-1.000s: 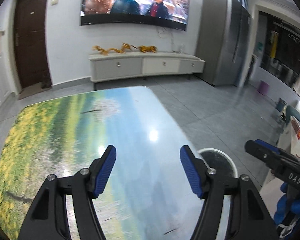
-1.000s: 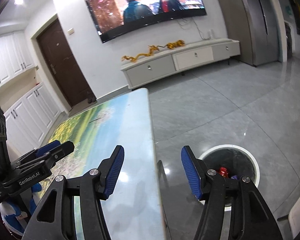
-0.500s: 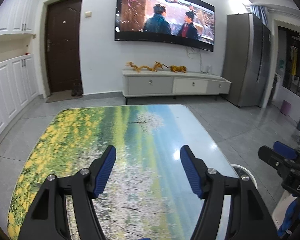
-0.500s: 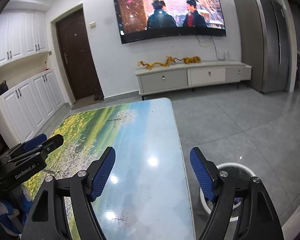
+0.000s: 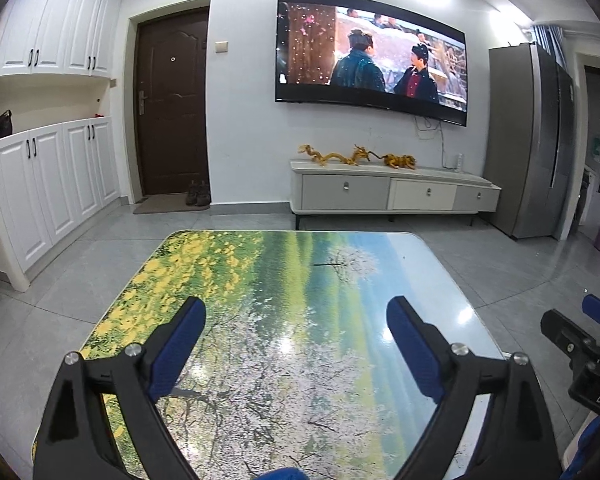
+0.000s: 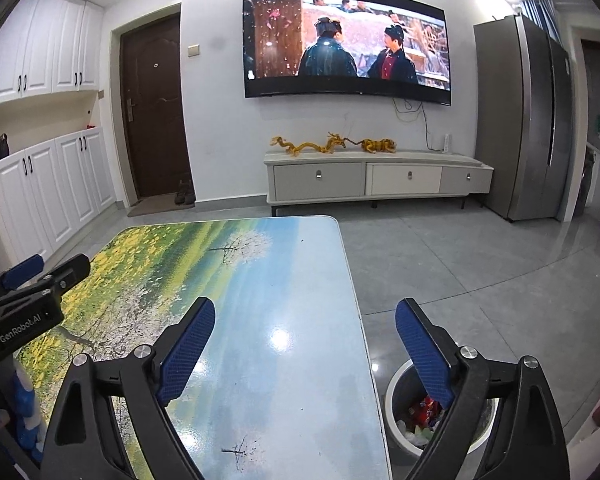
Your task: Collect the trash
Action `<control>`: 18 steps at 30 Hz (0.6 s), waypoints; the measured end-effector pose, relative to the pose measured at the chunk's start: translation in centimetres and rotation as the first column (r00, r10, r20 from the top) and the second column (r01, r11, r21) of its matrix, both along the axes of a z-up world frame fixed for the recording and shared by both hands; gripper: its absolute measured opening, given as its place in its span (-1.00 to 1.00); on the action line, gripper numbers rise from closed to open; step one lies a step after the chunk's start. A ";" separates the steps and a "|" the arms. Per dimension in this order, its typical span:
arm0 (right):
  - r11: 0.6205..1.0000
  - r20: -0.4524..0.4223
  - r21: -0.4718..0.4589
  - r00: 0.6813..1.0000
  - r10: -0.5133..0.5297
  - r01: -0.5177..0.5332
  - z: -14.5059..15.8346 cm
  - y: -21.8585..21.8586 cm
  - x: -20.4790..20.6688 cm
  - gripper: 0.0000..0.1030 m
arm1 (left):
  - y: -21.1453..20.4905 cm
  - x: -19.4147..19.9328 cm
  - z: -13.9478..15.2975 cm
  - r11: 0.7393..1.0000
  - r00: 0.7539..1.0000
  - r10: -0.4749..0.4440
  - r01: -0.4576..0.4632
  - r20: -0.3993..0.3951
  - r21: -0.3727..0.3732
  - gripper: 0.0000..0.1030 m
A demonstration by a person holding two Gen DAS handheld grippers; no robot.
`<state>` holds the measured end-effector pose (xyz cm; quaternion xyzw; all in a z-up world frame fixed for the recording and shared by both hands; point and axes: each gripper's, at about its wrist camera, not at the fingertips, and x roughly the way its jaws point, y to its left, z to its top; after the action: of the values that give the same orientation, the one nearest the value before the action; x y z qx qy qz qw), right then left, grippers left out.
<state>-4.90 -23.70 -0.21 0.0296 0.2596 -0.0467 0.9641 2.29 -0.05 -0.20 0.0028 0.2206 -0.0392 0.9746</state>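
Note:
A round white-rimmed trash bin point(image 6: 396, 380) stands on the floor by the table's right edge, with red and pale wrappers point(image 6: 422, 410) inside. My right gripper point(image 6: 305, 326) hovers over the table's near right part, jaws wide and still opening, nothing between them. My left gripper point(image 5: 296, 328) hangs above the table's middle, jaws also wide and opening, empty. Each gripper shows at the edge of the other's view: the right gripper point(image 5: 580, 340) and the left gripper point(image 6: 32, 280). No loose trash shows on the landscape-printed table point(image 5: 300, 272).
A white TV cabinet point(image 5: 392, 192) with golden dragon figures stands against the far wall under a wall television point(image 5: 370, 56). A grey fridge point(image 5: 528, 140) is at right, white cupboards point(image 5: 52, 184) and a brown door point(image 5: 172, 108) at left. Grey tiled floor point(image 6: 460, 264) surrounds the table.
Both grippers have swung left, off the bin side and over the table, and tipped up so more of the room shows. Both sets of jaws have spread wider.

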 end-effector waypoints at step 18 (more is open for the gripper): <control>0.998 0.033 -0.018 0.998 -0.055 0.055 0.0 0.6 0.0 0.85 | 1.8 -0.9 0.5 0.997 0.997 0.071 -0.071 0.026 -0.003 0.95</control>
<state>-4.92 -23.13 -0.19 0.0283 0.2425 -0.0752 0.9668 1.43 1.72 0.26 -0.0058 0.2080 -0.0049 0.9781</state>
